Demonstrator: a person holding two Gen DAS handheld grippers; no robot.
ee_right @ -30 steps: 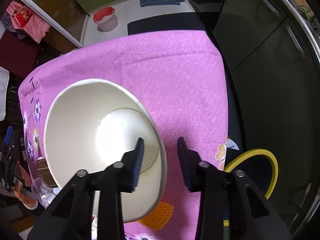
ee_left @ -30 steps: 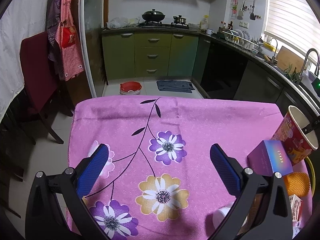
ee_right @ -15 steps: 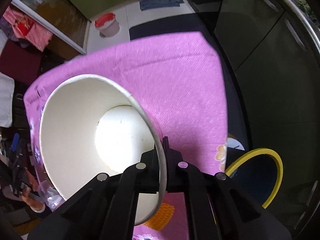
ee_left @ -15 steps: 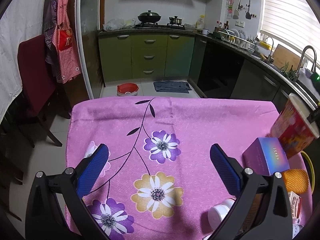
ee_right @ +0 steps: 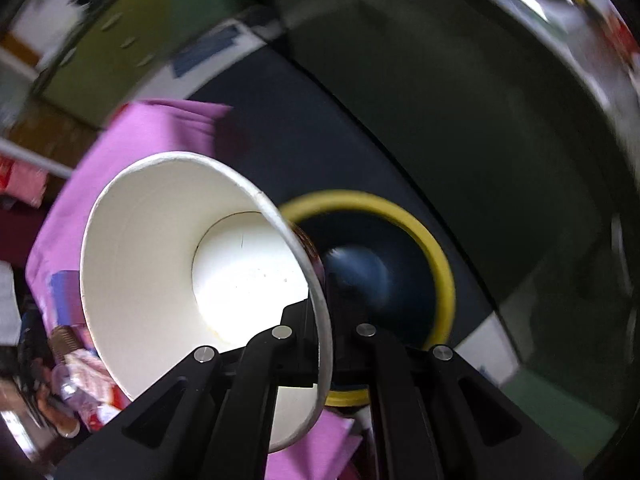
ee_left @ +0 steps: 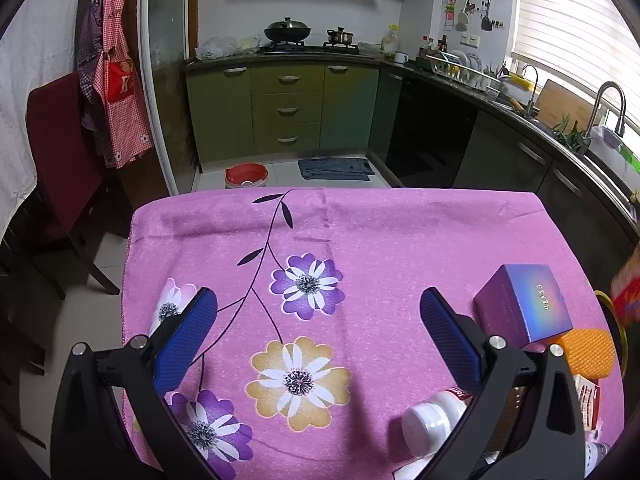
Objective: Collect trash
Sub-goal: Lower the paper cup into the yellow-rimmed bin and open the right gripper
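My right gripper is shut on the rim of a large paper cup, white inside and red outside. It holds the cup off the table's right edge, above a yellow-rimmed trash bin on the floor. The cup shows as a red blur in the left wrist view. My left gripper is open and empty over the pink flowered tablecloth. Near its right finger lie a purple box, an orange sponge-like piece, a white bottle and small packets.
A dark red chair stands left of the table. Green kitchen cabinets, a red bucket and a floor mat lie beyond the far edge. Dark counter fronts run along the right.
My right gripper closed on the cup's rim, lifted it and swung it right, off the table to above the bin. My left gripper stayed open and hardly moved.
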